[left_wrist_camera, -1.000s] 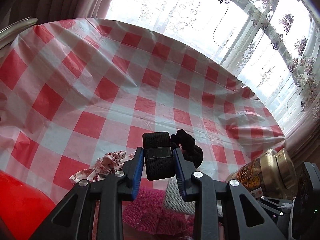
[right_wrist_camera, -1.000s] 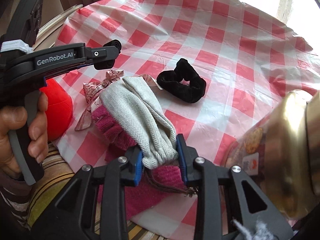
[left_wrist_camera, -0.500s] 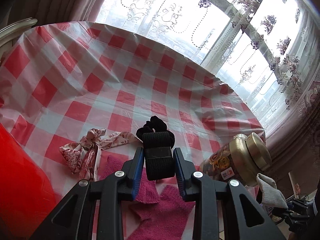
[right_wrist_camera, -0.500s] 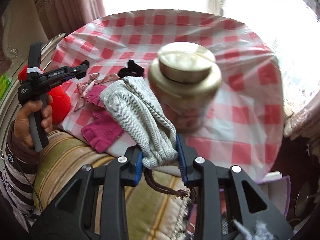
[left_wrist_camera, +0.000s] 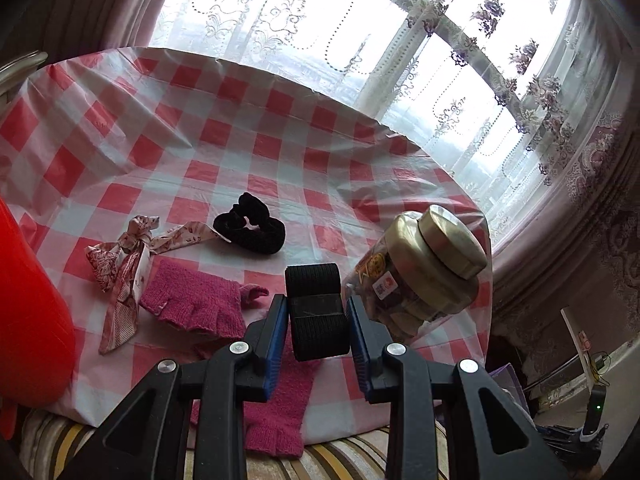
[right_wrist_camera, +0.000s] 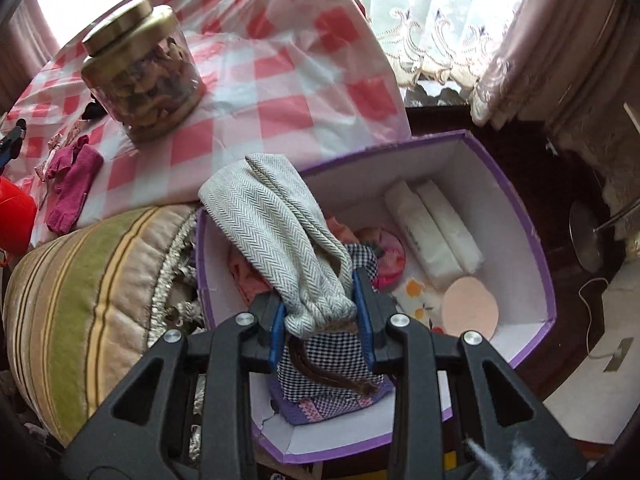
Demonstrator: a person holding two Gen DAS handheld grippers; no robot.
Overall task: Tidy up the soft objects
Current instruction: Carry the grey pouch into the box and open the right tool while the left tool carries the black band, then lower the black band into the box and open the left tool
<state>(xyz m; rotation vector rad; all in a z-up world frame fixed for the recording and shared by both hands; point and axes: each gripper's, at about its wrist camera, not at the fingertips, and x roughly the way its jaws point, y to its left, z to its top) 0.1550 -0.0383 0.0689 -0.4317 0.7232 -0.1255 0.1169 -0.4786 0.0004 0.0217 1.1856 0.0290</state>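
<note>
My left gripper [left_wrist_camera: 318, 314] is shut on a rolled black elastic band [left_wrist_camera: 316, 308], held above the near edge of the checked table. On the cloth lie a black scrunchie [left_wrist_camera: 252, 226], a floral ribbon bow [left_wrist_camera: 128, 252] and pink knitted gloves [left_wrist_camera: 196, 304]. My right gripper [right_wrist_camera: 320, 304] is shut on a grey herringbone drawstring pouch [right_wrist_camera: 276, 232], which hangs over a purple-edged box [right_wrist_camera: 532, 240]. The box holds checked fabric [right_wrist_camera: 320, 368], white packets [right_wrist_camera: 432, 228], a peach pad [right_wrist_camera: 470, 306] and other soft things.
A gold-lidded glass jar [left_wrist_camera: 420, 276] of snacks stands at the table's right edge, close to my left gripper; it shows again as the jar [right_wrist_camera: 144, 76] in the right wrist view. A red object [left_wrist_camera: 28, 320] sits far left. A striped cushion [right_wrist_camera: 80, 300] lies beside the box.
My right gripper swung the grey pouch off the table, past the jar, to above the purple box. My left gripper drew back with the black band, uncovering the pink gloves.
</note>
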